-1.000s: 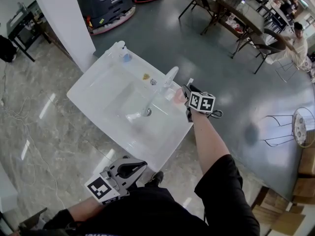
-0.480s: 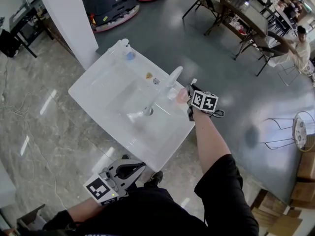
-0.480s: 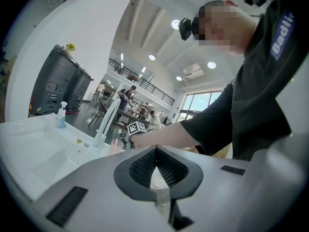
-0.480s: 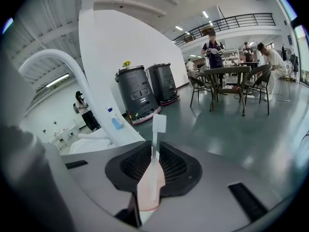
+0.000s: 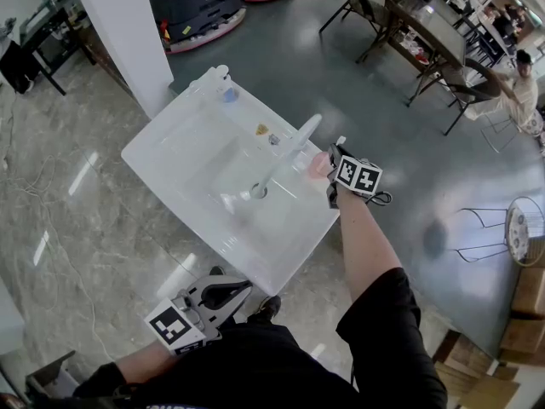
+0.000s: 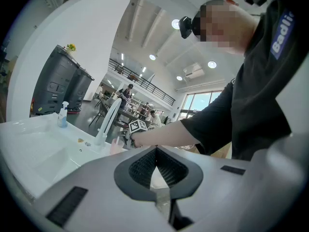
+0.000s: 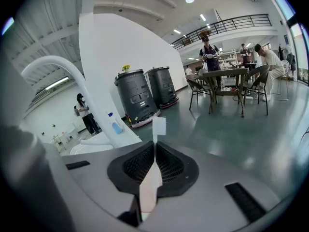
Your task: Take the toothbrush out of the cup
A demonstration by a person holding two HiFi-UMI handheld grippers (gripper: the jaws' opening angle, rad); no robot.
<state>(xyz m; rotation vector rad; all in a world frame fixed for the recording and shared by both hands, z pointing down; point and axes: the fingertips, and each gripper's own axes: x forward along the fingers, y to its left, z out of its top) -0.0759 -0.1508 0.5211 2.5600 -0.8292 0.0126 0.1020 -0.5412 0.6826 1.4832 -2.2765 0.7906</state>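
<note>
White toothbrush upright, bristle head up, in pale pink cup on sink rim

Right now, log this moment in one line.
right tool: just closed on toothbrush | cup: on sink | left tool: shut, empty

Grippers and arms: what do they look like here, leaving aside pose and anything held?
Both the left gripper and the right gripper have pale grey moulded bodies with black ribbed pads in a dark, leaf-shaped recess. Each carries a white cube with black square markers. A thin dark cable loops by the right cube. The person wears a black short-sleeved top.
</note>
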